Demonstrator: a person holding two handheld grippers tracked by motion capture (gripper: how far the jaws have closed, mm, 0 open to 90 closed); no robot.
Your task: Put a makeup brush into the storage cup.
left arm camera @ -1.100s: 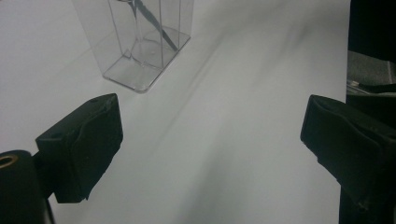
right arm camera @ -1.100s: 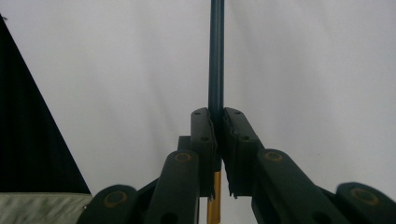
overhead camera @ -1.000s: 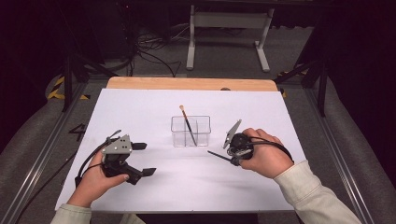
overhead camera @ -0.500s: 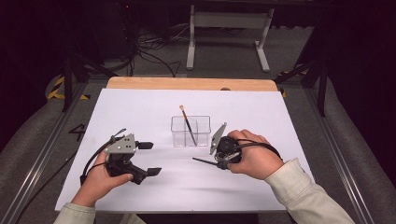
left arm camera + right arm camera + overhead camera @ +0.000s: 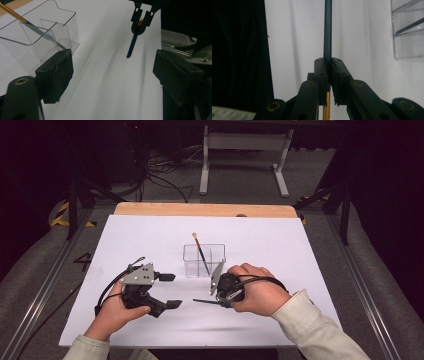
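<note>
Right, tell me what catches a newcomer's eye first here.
The right gripper, low on the white table, is shut on a dark brush with a gold ferrule. Just behind it stands a clear divided holder with another brush leaning inside. The left gripper hovers open nearby.

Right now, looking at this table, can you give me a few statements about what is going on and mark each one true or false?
1. The right gripper is clamped on a thin brush. True.
2. The clear box is empty. False: another brush leans inside it.
3. The left gripper holds a brush. False: nothing is between its jaws, which have just been closing a little.
4. The held brush points toward the left gripper. True.
5. The clear box lies on its side. False: it stands upright on the white table.
</note>
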